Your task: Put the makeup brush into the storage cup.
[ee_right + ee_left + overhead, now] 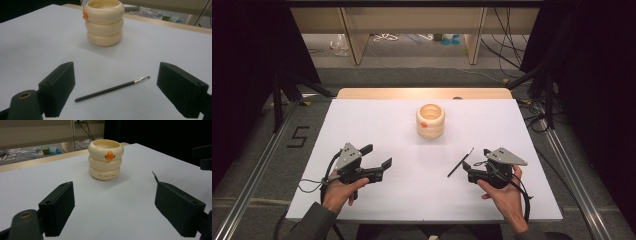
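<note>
Lying flat on the white table (377, 127), a thin black brush (460, 162) points its tip toward the far side — just beside the right gripper (475, 165) and apart from it. In the right gripper view the brush (112, 89) lies on the table between the two black jaws, which stand wide with nothing in them; its silver ferrule and dark tip point up and to the right.

The left gripper (378, 157) sits near the table's left front, held in a hand (343, 191), jaws also wide and empty. From its own view the jaws frame a cream cup (105, 159) shaped like three stacked rings, upright, with a small orange beak on its top ring — the brush tip (155, 176) peeks past the right jaw.

The cup (430, 120) stands toward the far middle of the table, well apart from both grippers.
</note>
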### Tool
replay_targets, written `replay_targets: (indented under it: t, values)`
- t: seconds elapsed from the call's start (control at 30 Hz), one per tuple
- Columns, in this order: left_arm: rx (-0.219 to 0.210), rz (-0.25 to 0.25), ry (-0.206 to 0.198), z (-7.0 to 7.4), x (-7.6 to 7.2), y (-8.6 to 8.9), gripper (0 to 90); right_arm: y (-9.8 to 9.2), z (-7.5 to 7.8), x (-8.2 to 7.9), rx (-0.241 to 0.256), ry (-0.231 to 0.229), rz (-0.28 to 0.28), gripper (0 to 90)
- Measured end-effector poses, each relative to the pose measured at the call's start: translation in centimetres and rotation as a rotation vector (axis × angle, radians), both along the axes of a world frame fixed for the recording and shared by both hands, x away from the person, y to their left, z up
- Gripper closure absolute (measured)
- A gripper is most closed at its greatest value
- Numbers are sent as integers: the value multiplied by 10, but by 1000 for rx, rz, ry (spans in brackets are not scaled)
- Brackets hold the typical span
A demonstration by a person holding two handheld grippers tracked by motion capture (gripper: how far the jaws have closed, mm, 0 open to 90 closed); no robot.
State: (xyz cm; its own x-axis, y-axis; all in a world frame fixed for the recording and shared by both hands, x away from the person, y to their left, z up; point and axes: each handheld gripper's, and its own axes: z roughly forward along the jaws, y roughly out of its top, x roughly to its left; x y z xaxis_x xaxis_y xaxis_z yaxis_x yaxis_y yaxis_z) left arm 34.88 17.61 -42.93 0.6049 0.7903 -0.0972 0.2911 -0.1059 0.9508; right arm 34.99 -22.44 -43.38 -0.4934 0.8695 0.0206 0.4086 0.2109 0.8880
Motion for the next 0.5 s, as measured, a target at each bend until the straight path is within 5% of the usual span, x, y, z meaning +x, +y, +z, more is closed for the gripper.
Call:
replay_targets:
  t: [0.1,0.2,0.5]
  values:
    - [-7,3,11,0,0,0,158,-3,0,3,-23,24,-5,160]
    - [-7,3,11,0,0,-1,158,-5,-3,7,5,67,-5,160]
    - [9,-5,4,0,-1,-3,158,-8,-3,13,-12,83,-22,164]
